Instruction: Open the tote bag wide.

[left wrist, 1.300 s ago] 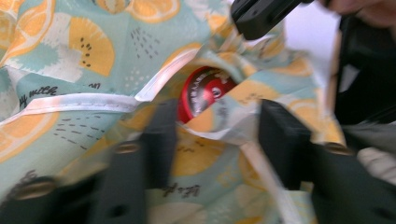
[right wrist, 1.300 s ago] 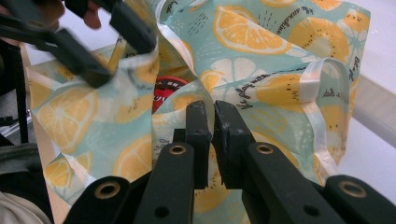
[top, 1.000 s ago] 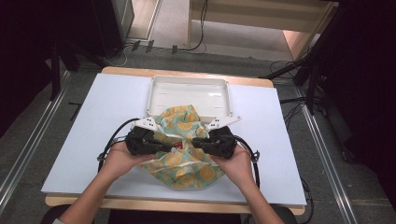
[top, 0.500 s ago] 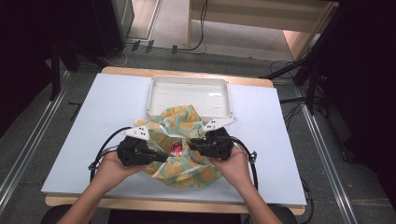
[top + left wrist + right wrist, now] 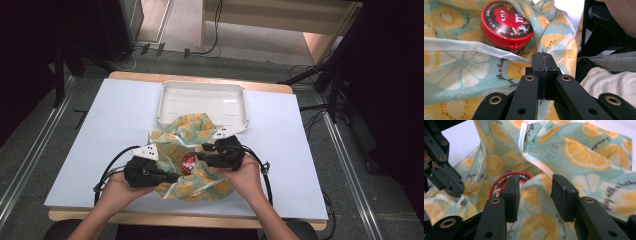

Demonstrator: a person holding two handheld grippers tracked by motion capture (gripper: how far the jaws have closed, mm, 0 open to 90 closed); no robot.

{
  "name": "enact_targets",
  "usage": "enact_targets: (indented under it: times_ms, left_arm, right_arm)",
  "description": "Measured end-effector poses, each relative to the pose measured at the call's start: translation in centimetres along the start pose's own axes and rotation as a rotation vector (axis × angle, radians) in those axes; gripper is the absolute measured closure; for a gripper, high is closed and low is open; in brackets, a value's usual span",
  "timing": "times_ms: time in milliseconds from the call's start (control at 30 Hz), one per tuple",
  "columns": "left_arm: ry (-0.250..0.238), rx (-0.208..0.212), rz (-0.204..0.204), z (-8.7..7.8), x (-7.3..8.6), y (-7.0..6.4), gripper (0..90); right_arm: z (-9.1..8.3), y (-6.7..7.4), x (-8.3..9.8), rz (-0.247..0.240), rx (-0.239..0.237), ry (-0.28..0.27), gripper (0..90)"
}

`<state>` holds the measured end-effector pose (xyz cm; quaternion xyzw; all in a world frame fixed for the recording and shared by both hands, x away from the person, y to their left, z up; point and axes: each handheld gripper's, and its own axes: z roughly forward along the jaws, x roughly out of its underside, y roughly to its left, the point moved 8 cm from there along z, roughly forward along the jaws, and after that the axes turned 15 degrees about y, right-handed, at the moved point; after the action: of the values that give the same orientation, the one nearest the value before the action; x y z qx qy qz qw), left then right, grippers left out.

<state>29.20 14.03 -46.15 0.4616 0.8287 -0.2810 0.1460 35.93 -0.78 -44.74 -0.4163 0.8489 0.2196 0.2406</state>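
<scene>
The red tin lies lid-up on the cloth; left hand-held gripper clenched on cloth edge; right hand-held gripper just opening, released.

Right tool just opening, over fruit-print cloth; red tin half-covered.

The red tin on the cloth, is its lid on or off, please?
On: the red tin wears its printed lid, seated flush all round, amid the rumpled fruit-print cloth.
</scene>
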Motion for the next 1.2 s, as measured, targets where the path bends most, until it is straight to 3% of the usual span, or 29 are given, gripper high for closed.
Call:
enact_targets:
  times_ms: [100,333,467,733,933,1200]
  left_arm:
    - [-0.010,0.004,-0.005,0.0,-0.1,0.1,90.0]
    - [-0.020,0.001,-0.010,-0.1,-0.2,0.2,90.0]
    - [-0.020,0.001,-0.009,-0.2,-0.2,0.2,90.0]
    - [-0.023,-0.013,-0.011,-0.3,-0.1,0.4,90.0]
    - [-0.013,-0.017,-0.015,-0.3,0.2,0.4,90.0]
    - [-0.016,-0.015,-0.011,-0.2,0.1,0.2,90.0]
  right_arm:
    - [0.4,-0.3,-0.5,-0.004,0.020,-0.007,57.6]
    - [1.6,-0.4,-1.4,0.029,0.000,-0.012,51.8]
    - [2.0,-0.1,-1.9,0.037,-0.011,-0.012,58.5]
    - [2.4,-0.1,-1.4,0.027,0.008,0.026,89.9]
    - [1.8,-0.5,-0.9,0.032,0.024,0.041,90.0]
    - [0.6,-0.5,-0.5,0.036,0.026,0.016,89.7]
